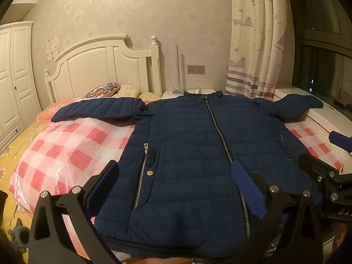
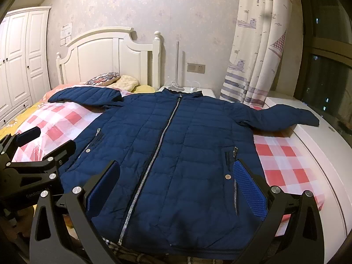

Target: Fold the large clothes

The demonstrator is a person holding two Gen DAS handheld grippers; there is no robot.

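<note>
A navy quilted jacket (image 1: 187, 136) (image 2: 176, 132) lies flat and face up on the bed, zipped, collar toward the headboard. Both sleeves are spread out: one (image 1: 99, 109) to the left, the other (image 1: 294, 105) reaching onto the white ledge. My left gripper (image 1: 175, 165) hovers open above the lower left half of the jacket, near the hem. My right gripper (image 2: 177, 165) hovers open above the lower right half, nothing between its blue pads (image 2: 250, 187). Each gripper shows at the edge of the other's view: the right one (image 1: 323, 151), the left one (image 2: 47, 142).
A red-and-white checked sheet (image 1: 66, 149) under clear plastic lies beneath the jacket. Pillows (image 1: 103, 89) rest by the white headboard (image 1: 99, 66). A nightstand (image 1: 193, 92), a curtain (image 1: 257, 44), a wardrobe (image 1: 13, 77) and a white window ledge (image 2: 319, 145) surround the bed.
</note>
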